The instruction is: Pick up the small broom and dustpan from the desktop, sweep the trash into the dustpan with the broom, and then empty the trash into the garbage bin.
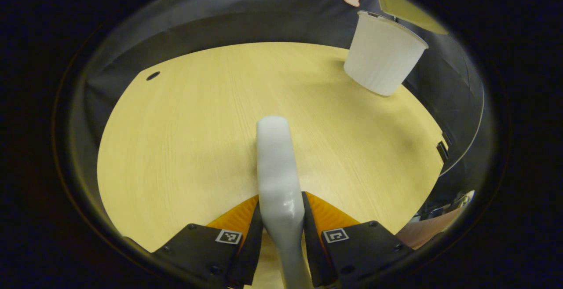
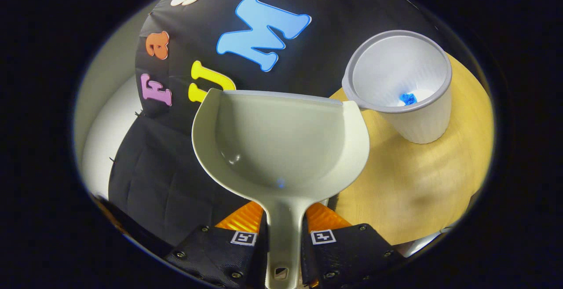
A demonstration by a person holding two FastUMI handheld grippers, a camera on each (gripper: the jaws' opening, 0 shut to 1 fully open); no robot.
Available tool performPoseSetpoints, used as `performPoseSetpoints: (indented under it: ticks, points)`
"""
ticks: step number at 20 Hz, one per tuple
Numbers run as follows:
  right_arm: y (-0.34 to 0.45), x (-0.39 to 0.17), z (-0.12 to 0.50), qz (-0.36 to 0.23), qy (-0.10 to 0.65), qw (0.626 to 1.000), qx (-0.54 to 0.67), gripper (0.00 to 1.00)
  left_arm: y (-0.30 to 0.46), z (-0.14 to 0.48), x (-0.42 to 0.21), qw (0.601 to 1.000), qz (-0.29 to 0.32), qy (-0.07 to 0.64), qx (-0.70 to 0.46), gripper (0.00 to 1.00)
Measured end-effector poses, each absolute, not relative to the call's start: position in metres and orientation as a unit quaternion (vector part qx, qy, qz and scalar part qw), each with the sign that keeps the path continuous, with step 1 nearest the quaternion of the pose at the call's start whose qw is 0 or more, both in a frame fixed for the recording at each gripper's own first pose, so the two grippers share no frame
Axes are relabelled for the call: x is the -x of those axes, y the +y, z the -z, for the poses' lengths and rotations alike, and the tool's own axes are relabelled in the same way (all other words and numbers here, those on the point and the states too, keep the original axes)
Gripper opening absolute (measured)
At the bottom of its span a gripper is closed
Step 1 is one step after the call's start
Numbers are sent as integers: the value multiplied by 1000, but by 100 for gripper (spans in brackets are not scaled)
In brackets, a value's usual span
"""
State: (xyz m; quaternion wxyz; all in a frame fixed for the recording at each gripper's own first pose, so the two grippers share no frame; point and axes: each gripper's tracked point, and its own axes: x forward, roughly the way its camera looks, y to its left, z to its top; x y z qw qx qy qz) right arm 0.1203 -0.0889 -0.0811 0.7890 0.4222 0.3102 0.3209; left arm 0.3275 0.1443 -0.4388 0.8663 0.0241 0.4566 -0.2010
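Observation:
In the left gripper view my left gripper [image 1: 281, 212] is shut on the pale broom handle [image 1: 277, 166], which sticks forward over the wooden desktop [image 1: 189, 139]. The white ribbed garbage bin [image 1: 382, 53] stands at the far right of the desk. In the right gripper view my right gripper [image 2: 283, 223] is shut on the handle of the pale dustpan [image 2: 281, 144], held in the air with its scoop facing me and nothing in it. To its right stands the garbage bin [image 2: 402, 86], with a blue scrap of trash [image 2: 408, 99] at its bottom.
A small dark hole [image 1: 152, 76] marks the desk's far left corner. The desk's right edge [image 1: 440, 148] drops off beside black cloth. In the right gripper view the dustpan hangs off the desk's left edge, over black cloth [image 2: 162, 174].

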Motion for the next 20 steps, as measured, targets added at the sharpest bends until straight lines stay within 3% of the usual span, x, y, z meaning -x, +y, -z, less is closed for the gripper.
performPoseSetpoints:
  ticks: [6,11,20]
  points:
    - [-93,-118,119,-281,330,834,-343,30,154,435,-338,871,184,454,-23,53]
    - [-110,-122,161,-209,355,874,-258,30,158,435,-353,875,176,450,-19,53]
    - [-127,-121,210,-128,407,888,-170,30,155,428,-363,879,169,446,-20,53]
